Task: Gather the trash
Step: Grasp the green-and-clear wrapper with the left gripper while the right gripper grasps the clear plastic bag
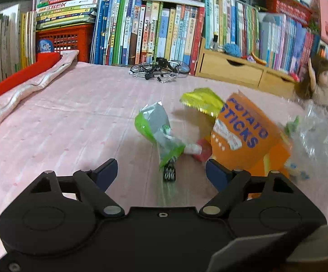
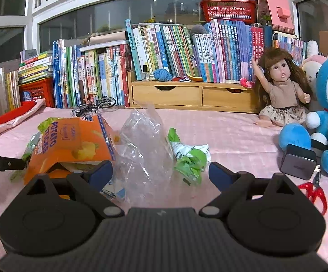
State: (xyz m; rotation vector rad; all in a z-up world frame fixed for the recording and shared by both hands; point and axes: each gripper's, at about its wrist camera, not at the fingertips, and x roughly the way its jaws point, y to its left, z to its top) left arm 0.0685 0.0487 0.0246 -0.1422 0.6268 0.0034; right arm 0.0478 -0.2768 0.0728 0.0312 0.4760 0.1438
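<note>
Orange potato-sticks box (image 2: 73,142) lies tilted on pink quilted cover (image 1: 62,124), mid-surface. Green-silver wrapper (image 1: 157,131) just left of box; clear plastic bag (image 2: 145,149) just right; crumpled green wrapper (image 2: 191,158) beyond bag. Left gripper (image 1: 161,170) spread wide, nothing between pads. Right gripper (image 2: 160,172) spread wide, bag between fingers, pads not pressing. Behind box: model bicycle (image 1: 160,68), book rows (image 2: 164,49), wooden drawers (image 2: 186,95), windows. Doll (image 2: 281,90) far right.

A surface covered in pink cloth (image 2: 232,131) fills the foreground. Along its far edge stand rows of upright books (image 2: 186,52), a red plastic crate (image 2: 39,90) and a wooden two-drawer organiser (image 2: 186,95). Behind them, large white-framed windows (image 2: 118,11) show dark glass. Indoor light falls evenly.
</note>
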